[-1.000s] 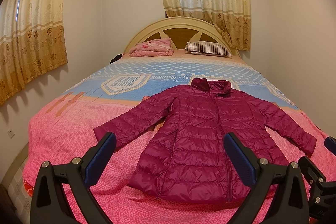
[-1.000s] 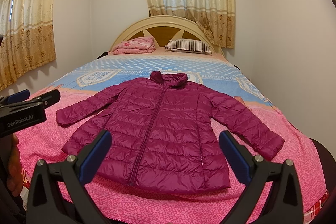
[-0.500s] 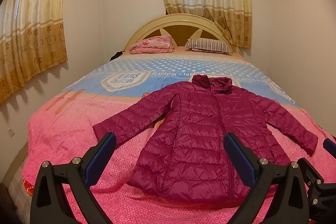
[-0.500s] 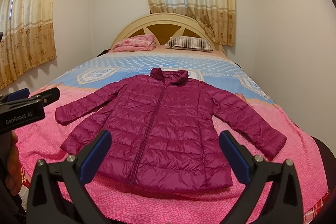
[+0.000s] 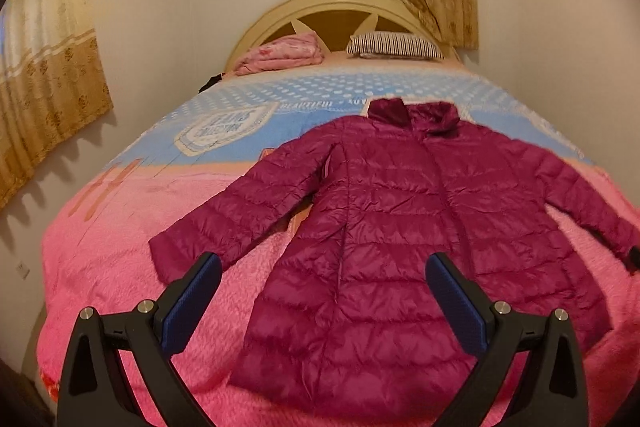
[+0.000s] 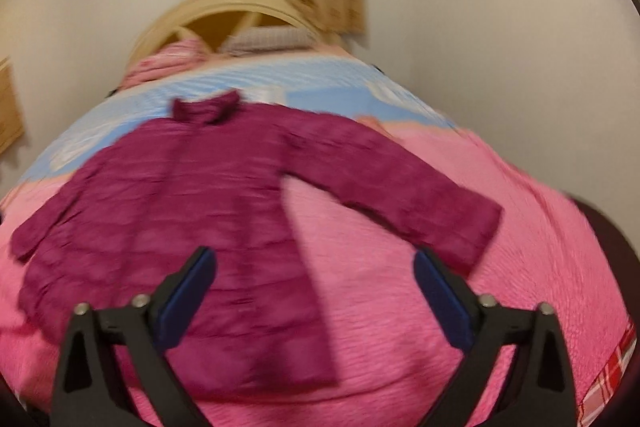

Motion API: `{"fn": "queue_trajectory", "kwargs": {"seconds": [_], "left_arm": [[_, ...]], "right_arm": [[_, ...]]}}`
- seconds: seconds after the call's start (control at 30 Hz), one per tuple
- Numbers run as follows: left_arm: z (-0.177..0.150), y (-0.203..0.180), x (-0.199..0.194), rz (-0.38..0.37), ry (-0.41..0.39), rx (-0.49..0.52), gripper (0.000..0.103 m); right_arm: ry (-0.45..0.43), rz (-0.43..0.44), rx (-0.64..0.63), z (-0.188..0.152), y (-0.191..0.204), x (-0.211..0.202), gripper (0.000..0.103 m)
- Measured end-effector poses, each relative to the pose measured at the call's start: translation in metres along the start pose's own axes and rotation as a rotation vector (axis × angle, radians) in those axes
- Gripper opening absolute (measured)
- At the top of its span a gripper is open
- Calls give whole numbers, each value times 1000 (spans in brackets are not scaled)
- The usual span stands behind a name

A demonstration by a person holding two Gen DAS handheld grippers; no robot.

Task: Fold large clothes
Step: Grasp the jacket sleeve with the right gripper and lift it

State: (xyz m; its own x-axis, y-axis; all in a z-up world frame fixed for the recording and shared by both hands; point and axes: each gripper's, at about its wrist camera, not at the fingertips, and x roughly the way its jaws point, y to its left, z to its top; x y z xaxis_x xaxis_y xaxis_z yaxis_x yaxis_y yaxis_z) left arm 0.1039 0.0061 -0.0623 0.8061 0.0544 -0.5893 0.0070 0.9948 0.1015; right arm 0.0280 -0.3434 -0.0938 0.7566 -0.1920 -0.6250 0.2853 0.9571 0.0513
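Observation:
A magenta quilted jacket (image 5: 392,227) lies flat and face up on the bed, zipped, collar toward the headboard, both sleeves spread out. My left gripper (image 5: 323,267) hovers open above its lower left hem, with the left sleeve cuff (image 5: 176,251) just beyond its left finger. In the blurred right wrist view the jacket (image 6: 200,219) fills the left half. My right gripper (image 6: 314,263) hangs above the jacket's right hem and the bare bedspread beside it, near the right sleeve cuff (image 6: 476,227). Its jaws are closing but stand wide, with nothing between them.
The bed has a pink and blue bedspread (image 5: 100,267) and a curved cream headboard (image 5: 332,3). A folded pink blanket (image 5: 284,51) and a striped pillow (image 5: 394,45) lie at its head. Curtains (image 5: 44,95) hang on the left wall and behind the bed. White wall stands close on the right.
Both grippers have dropped and come closer to the jacket, so it looks larger. The right view has swung right toward the right sleeve and is motion-blurred. The left gripper has left the right view.

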Motion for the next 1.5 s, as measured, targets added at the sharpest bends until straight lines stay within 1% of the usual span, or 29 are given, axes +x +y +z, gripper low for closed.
{"fn": "queue_trajectory", "kwargs": {"seconds": [0.07, 0.13, 0.2, 0.33, 0.43, 0.5, 0.57, 0.63, 0.67, 0.77, 0.9, 1.07, 1.2, 1.33, 1.5], "left_arm": [[6, -2, 16, 5, 4, 12, 102], [13, -2, 32, 22, 6, 23, 102], [21, -3, 45, 25, 8, 32, 102], [36, -6, 76, 55, 26, 54, 102], [45, -7, 96, 73, 38, 79, 102], [51, -9, 109, 81, 43, 96, 102], [56, -12, 123, 92, 47, 111, 102], [59, -13, 135, 100, 58, 119, 102], [61, -14, 144, 102, 69, 123, 102], [64, -16, 161, 100, 94, 128, 102], [69, -17, 177, 106, 109, 130, 102], [78, -10, 194, 124, 116, 121, 102], [84, -2, 204, 135, 126, 99, 102], [88, 6, 208, 140, 128, 76, 102], [92, 17, 214, 147, 132, 58, 102]], "right_arm": [[46, -36, 52, 3, -27, 20, 88], [75, -76, 89, 7, -50, 36, 86], [101, -115, 117, 10, -71, 49, 79], [155, -165, 204, 20, -112, 70, 76], [187, -212, 235, 25, -136, 83, 73], [219, -198, 278, 24, -150, 92, 61], [241, -183, 291, 22, -156, 98, 55], [249, -163, 288, 21, -158, 103, 47], [252, -142, 293, 21, -159, 104, 41], [256, -133, 250, 25, -155, 106, 23], [242, -128, 201, 38, -148, 111, 16], [186, -124, 130, 63, -128, 112, 14], [140, -107, 52, 88, -95, 117, 14], [87, -63, -41, 112, -47, 121, 14], [38, -1, -160, 132, 16, 125, 14]]}}
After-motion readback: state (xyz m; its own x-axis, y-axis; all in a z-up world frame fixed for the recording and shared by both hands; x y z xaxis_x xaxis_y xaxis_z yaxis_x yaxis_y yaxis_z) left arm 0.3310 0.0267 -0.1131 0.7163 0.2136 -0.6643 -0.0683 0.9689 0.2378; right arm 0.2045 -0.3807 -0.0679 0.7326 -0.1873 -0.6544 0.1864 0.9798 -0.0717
